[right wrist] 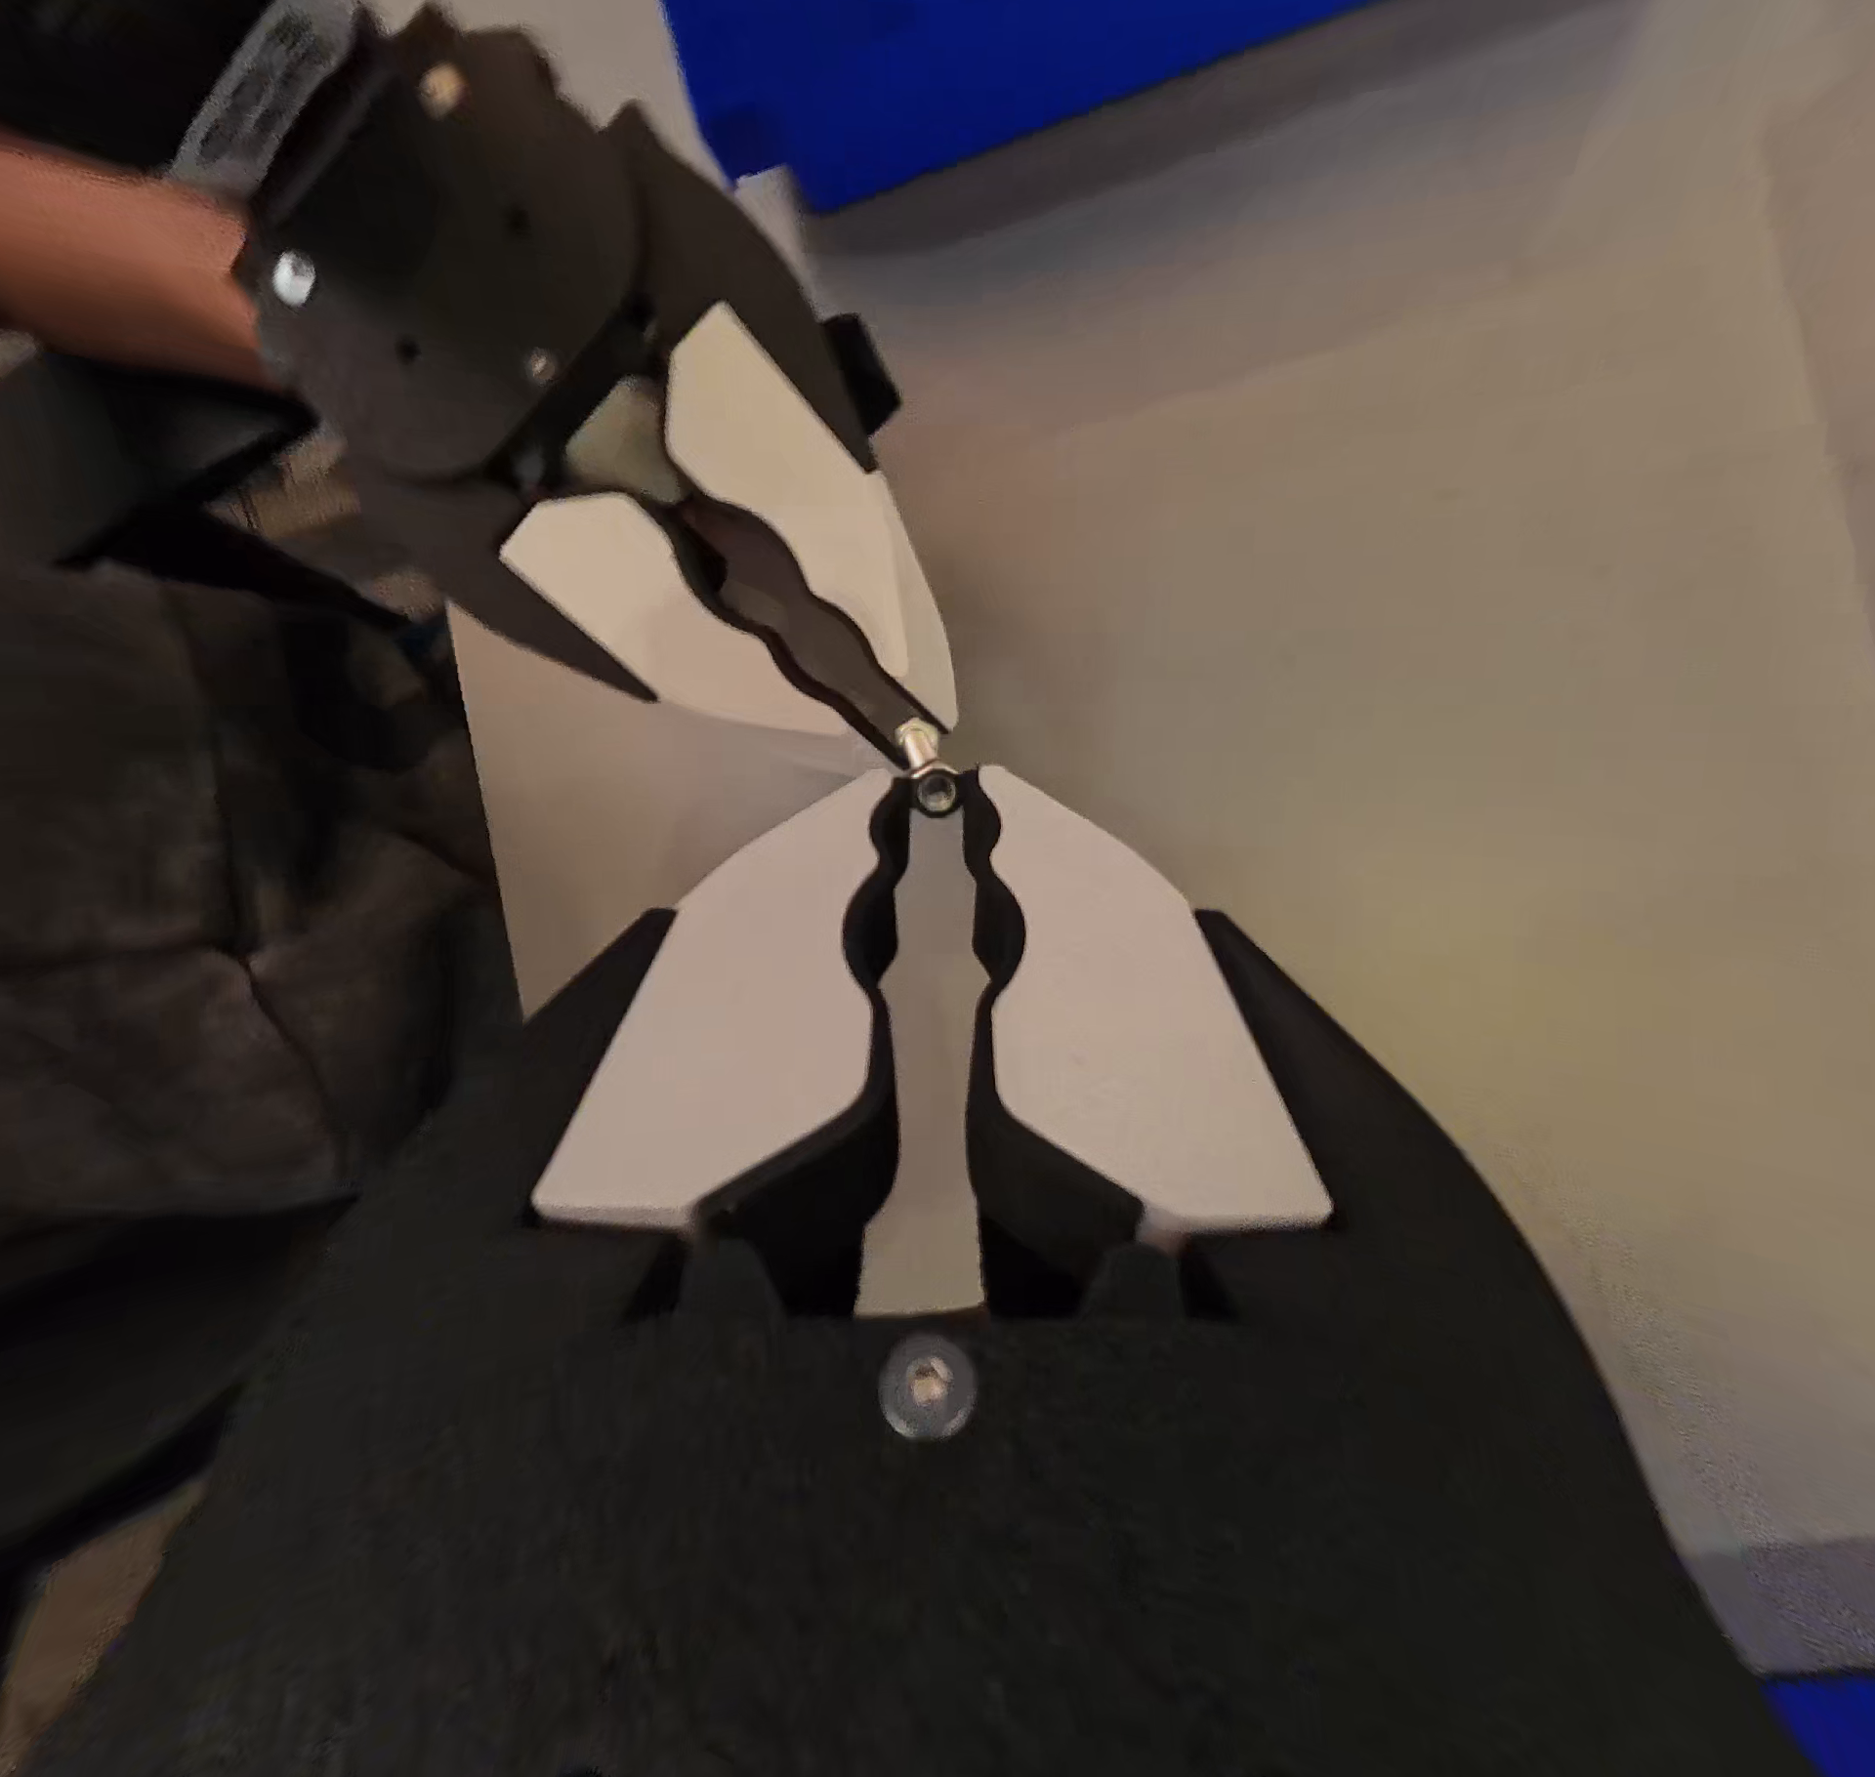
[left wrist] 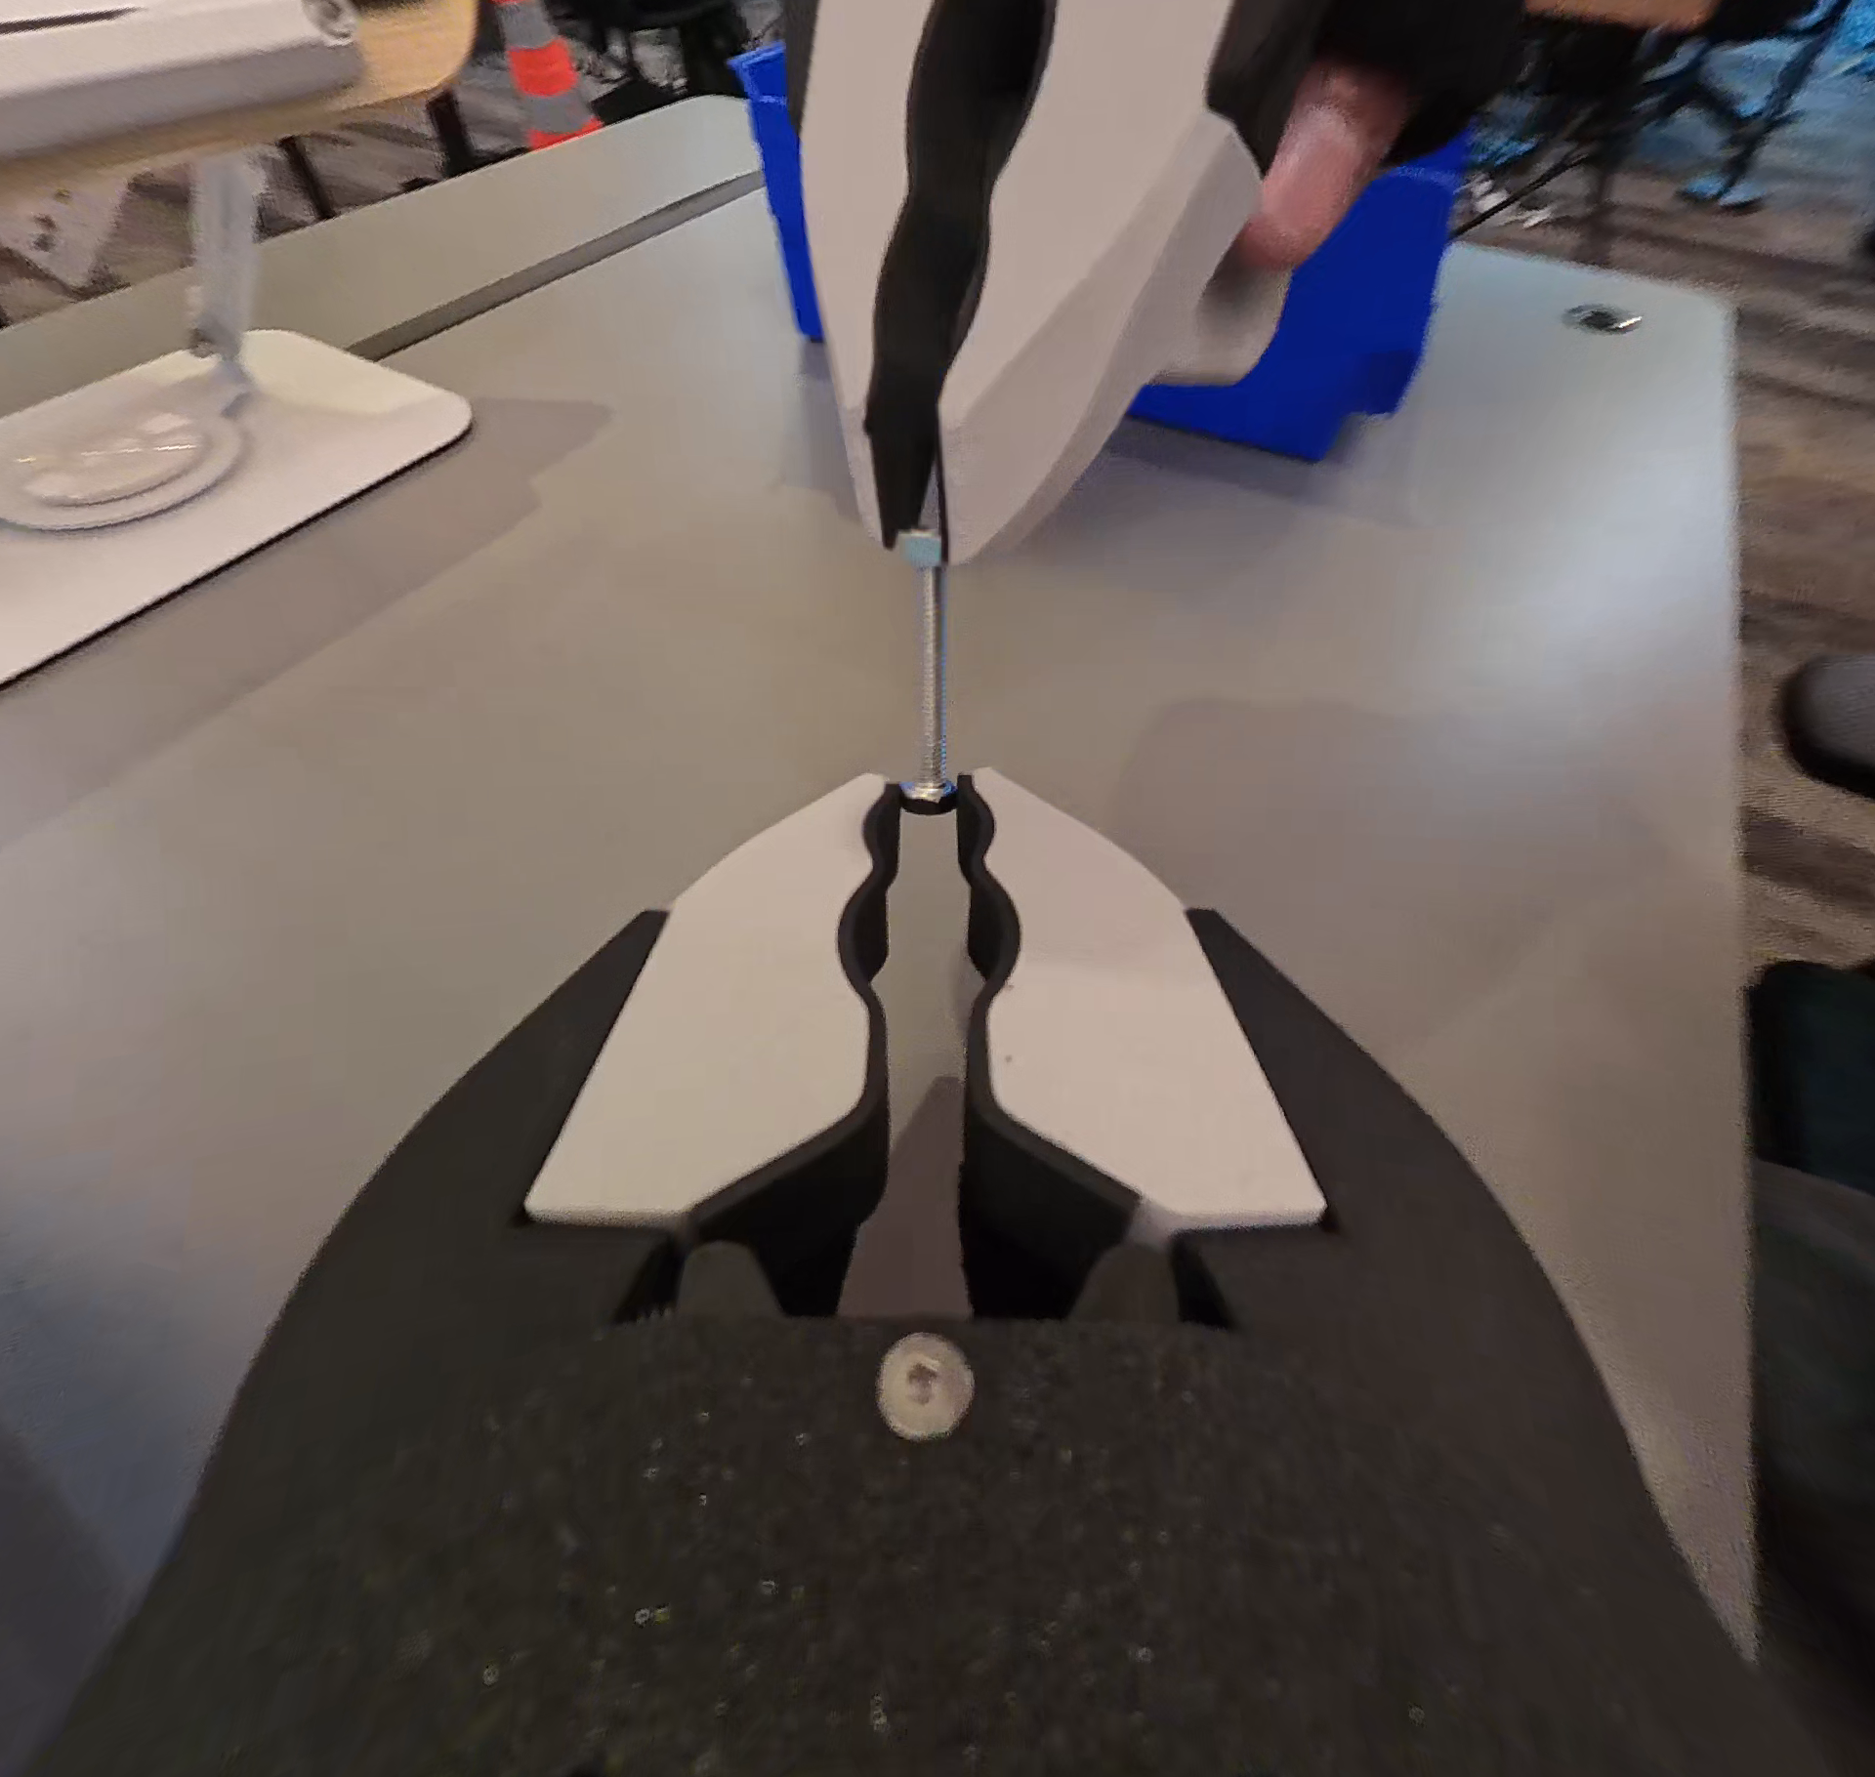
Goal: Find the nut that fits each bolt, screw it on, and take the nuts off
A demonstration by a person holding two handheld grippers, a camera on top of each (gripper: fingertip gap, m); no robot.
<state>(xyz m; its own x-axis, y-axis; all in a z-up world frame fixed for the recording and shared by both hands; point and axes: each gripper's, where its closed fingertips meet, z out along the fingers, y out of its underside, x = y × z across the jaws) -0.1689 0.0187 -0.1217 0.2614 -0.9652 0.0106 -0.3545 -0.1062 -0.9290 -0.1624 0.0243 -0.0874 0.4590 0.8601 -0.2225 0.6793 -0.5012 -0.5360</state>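
Behind the blue bin (left wrist: 1319, 328) the room blurs, and the bin's far side is hidden by the right gripper (left wrist: 918, 536).

No writing can be read in either view. The flat white board (left wrist: 172, 14) on a stand, far up-left of the left claw (left wrist: 925, 795), bears only blurred dark lines.

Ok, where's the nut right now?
In the left wrist view the nut sits mid-frame on the bolt's far end, pinched in the right gripper, above the grey table.
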